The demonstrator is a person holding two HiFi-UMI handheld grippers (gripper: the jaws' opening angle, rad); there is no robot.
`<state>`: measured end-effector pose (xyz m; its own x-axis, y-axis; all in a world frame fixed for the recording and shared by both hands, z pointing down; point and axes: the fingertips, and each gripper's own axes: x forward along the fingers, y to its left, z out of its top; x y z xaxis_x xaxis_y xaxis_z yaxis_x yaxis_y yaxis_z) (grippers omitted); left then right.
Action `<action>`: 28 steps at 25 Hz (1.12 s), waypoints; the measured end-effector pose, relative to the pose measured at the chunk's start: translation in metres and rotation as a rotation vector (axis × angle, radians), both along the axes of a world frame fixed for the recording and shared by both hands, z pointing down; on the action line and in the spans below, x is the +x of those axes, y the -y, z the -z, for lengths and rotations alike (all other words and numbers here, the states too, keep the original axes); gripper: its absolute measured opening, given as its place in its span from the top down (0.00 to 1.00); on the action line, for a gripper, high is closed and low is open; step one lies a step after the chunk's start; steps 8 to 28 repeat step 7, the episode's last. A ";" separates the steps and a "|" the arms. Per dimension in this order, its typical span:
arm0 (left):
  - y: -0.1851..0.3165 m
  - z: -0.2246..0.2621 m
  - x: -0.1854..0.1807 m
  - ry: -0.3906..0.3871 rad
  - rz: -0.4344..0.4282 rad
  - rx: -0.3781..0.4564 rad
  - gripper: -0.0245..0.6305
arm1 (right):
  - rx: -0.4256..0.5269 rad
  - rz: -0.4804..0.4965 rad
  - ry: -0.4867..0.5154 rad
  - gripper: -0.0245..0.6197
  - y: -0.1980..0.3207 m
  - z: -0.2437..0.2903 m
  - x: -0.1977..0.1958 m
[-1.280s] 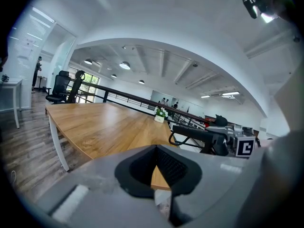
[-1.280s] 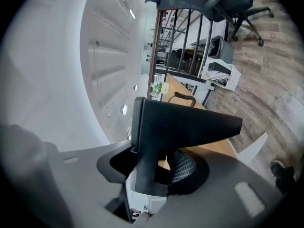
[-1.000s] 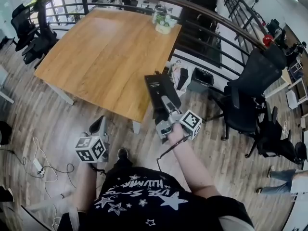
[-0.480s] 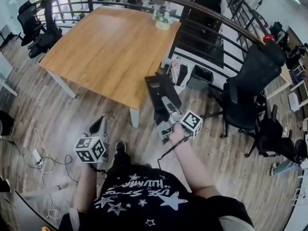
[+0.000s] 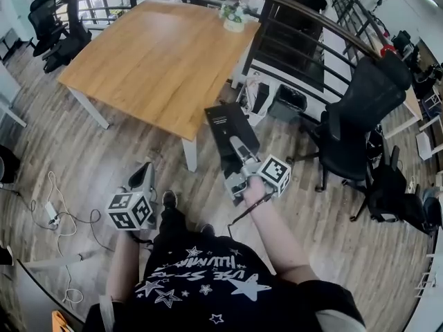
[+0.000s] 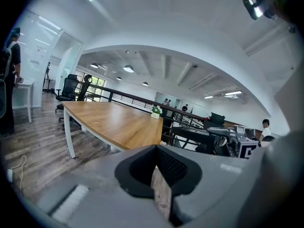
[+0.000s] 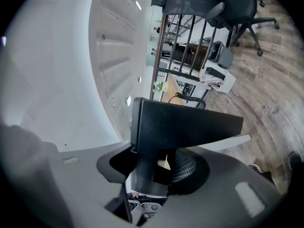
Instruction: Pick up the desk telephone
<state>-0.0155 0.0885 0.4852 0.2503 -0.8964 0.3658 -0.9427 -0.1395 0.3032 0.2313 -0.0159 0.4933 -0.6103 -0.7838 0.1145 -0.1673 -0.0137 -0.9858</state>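
Cataloguing from the person outward:

- Left gripper [image 5: 144, 175]: count one. Its jaws are pressed together with nothing between them, as its own view shows [image 6: 154, 151]. It is carried low at the person's left, over the wood floor.
- Right gripper [image 5: 237, 159]: count one. Its jaws are pinched on a black part of the desk telephone, which fills its own view [image 7: 156, 167].
- Desk telephone [image 5: 227, 131]: count one.
  - Position: clear of any surface, held in the air over the floor just off the near corner of the table, with a white label facing up.
  - Likely handling: a rigid, smooth plastic shell of modest weight, long enough to lever against a pinch at one end.
  - Suggested hold: across a firm edge of the body, close to its middle. No handset can be made out; if one is fitted, it may swing loose.
- Power strip with cables [image 5: 52, 218]: count one strip, on the floor at the person's left.
- Wooden table [image 5: 138, 68]: count one, with a bare top apart from the plant.
- Potted plant [image 5: 234, 18]: count one, on the table's far edge.
- Waste bin [image 5: 287, 102]: count one, by the railing.
- Black office chairs [image 5: 360, 113]: at least four, two at the right and two beyond the table at the far left.
- Railing [image 5: 304, 26]: count one, a curved run behind the table.
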 end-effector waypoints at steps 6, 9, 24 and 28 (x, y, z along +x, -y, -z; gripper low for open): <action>-0.005 -0.002 0.011 0.002 -0.002 0.000 0.96 | -0.020 -0.003 0.006 0.67 -0.008 -0.005 0.008; -0.005 -0.002 0.013 0.002 -0.003 0.002 0.96 | -0.020 -0.003 0.005 0.67 -0.009 -0.005 0.009; -0.005 -0.002 0.013 0.002 -0.003 0.002 0.96 | -0.020 -0.003 0.005 0.67 -0.009 -0.005 0.009; -0.005 -0.002 0.013 0.002 -0.003 0.002 0.96 | -0.020 -0.003 0.005 0.67 -0.009 -0.005 0.009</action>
